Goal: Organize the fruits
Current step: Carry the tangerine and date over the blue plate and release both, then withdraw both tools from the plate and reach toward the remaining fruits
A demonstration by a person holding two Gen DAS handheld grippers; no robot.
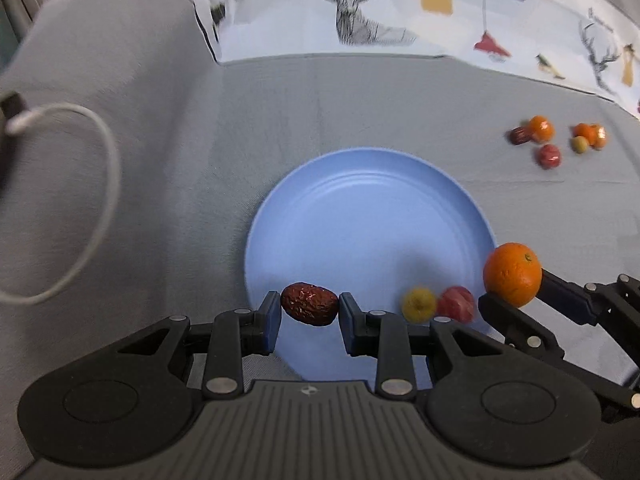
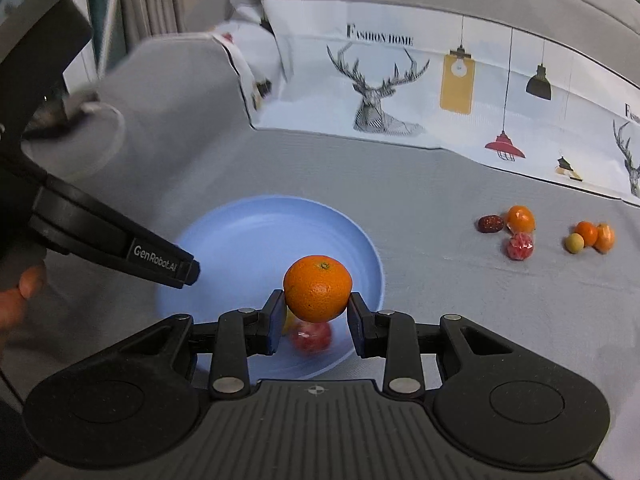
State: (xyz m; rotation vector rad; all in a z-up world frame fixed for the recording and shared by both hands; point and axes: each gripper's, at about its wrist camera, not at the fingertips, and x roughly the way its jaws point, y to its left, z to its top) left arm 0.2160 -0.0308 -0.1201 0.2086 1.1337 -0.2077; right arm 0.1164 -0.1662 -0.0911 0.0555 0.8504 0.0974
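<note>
A blue plate [image 1: 368,208] lies on the grey sofa seat; it also shows in the right wrist view [image 2: 248,232]. My left gripper [image 1: 309,312] is shut on a dark red date [image 1: 309,304] above the plate's near rim. My right gripper [image 2: 316,312] is shut on an orange [image 2: 318,293], held over the plate's near right part; the orange also shows in the left wrist view [image 1: 512,274]. A small yellow fruit [image 1: 419,304] and a red wrapped fruit [image 1: 456,304] lie in the plate.
Several loose fruits lie on the seat at the right: a date [image 2: 490,224], small oranges [image 2: 520,218], a red wrapped one [image 2: 519,247], a yellow-green one [image 2: 574,243]. Printed cushions [image 2: 400,80] stand behind. A white cable loop [image 1: 80,200] hangs left.
</note>
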